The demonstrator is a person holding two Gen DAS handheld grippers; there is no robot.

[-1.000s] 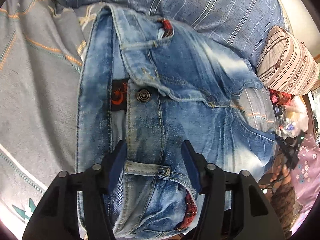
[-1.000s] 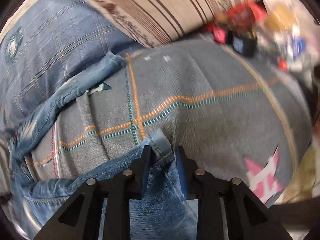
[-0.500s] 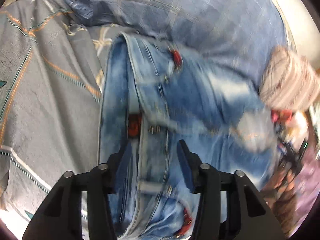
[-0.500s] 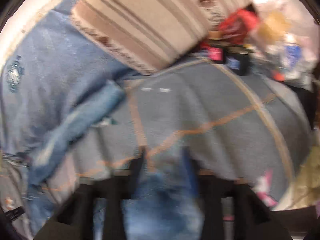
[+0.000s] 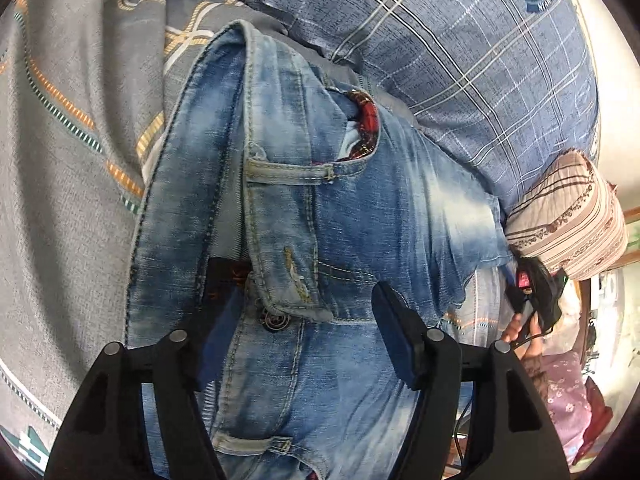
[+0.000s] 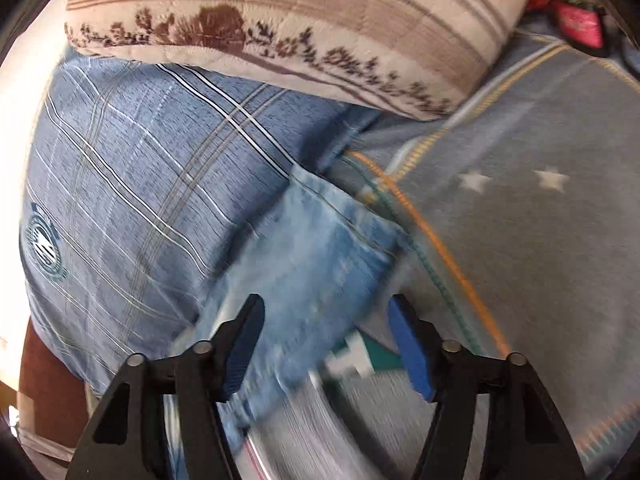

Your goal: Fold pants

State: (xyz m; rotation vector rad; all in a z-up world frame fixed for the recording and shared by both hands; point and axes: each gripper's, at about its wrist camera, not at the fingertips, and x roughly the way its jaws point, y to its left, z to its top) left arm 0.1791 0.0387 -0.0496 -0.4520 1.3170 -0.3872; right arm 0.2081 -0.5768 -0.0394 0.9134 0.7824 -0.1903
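One pair of jeans (image 5: pixel 360 216), faded blue denim with contrast stitching, a belt loop, one metal button (image 5: pixel 275 321) and red plaid pocket lining, lies rumpled on a grey bedsheet (image 5: pixel 68 200) with orange-and-teal stitched lines. Two pillows lie at the far side: one blue checked pillow (image 6: pixel 132 184) with a round crest, one beige striped quilted pillow (image 6: pixel 328 4). Left gripper (image 5: pixel 304 320) stands wide over the waistband, gripping nothing; right gripper (image 6: pixel 326 332), jaws just narrowing, straddles a leg hem (image 6: pixel 344 216), pads clear.
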